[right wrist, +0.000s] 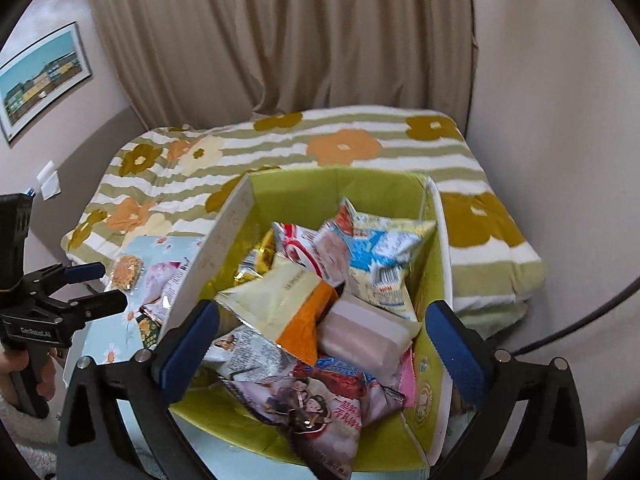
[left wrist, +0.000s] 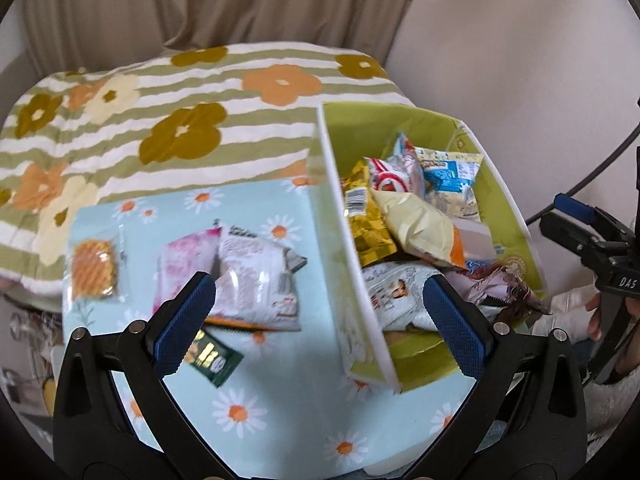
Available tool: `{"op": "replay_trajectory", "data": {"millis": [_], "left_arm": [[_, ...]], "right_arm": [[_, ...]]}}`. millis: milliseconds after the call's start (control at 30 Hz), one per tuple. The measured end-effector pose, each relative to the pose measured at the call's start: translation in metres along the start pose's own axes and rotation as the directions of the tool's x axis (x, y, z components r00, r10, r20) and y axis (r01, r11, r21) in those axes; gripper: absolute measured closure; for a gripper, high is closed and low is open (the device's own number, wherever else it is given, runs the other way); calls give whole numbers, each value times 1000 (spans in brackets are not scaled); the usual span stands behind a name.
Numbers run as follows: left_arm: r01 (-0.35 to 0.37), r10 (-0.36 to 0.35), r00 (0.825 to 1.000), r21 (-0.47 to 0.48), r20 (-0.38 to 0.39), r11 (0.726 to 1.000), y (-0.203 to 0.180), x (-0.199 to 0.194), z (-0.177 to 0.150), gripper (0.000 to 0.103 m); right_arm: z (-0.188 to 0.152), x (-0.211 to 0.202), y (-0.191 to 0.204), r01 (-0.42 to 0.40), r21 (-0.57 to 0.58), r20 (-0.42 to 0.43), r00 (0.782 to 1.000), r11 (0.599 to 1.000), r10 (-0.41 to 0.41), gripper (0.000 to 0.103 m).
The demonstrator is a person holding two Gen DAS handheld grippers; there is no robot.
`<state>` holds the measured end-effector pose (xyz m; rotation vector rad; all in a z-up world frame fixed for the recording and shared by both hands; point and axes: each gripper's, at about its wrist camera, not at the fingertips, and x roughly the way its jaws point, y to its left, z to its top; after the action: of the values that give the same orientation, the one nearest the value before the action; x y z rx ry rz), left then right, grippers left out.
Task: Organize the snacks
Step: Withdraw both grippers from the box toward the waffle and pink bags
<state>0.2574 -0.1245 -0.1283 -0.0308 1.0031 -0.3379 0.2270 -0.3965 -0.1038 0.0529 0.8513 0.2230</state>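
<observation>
- So the green box [right wrist: 434, 240] is sitting on the daisy-print desk [left wrist: 280, 420] and it's already holding most of the snacks, piled loosely: a pale yellow bag [right wrist: 276, 300], a blue and white bag [right wrist: 384, 256], a red and white one, a few more underneath.
- Right gripper [right wrist: 320, 344] is hovering over the pile with its fingers spread wide and nothing between them, so I'm guessing a packet is freshly dropped in.
- Left gripper [left wrist: 320, 320] is hanging over the desk right by the box's near wall, fingers spread too, pinching nothing.
- What's still lying outside, just left of the box: a waffle snack in clear wrap [left wrist: 94, 274], a pink packet [left wrist: 186, 268], a white crinkly packet [left wrist: 260, 276] overlapping it, and a dark green packet [left wrist: 214, 360] peeking out below.
- Next move, I reckon, is going for the white packet since it's sitting on top and nearest the left fingers. It's flat and slippery looking, so pinching an edge seems the way.
</observation>
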Motion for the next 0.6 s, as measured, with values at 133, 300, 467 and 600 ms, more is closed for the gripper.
{"op": "replay_trajectory", "data": {"millis": [133, 300, 467, 600], "left_arm": [[-55, 56, 998, -30, 40, 998, 8, -25, -10, 0], [-136, 145, 985, -90, 96, 987, 30, -63, -29, 0], [-182, 201, 973, -160, 116, 970, 63, -87, -49, 0], [-195, 224, 966, -201, 129, 960, 92, -99, -56, 0]], "right_arm": [[6, -10, 15, -41, -44, 37, 998, 998, 42, 1], [12, -18, 43, -121, -110, 63, 990, 987, 129, 0], [18, -14, 78, -186, -146, 64, 978, 972, 197, 0], [20, -5, 110, -203, -171, 57, 975, 964, 215, 0]]}}
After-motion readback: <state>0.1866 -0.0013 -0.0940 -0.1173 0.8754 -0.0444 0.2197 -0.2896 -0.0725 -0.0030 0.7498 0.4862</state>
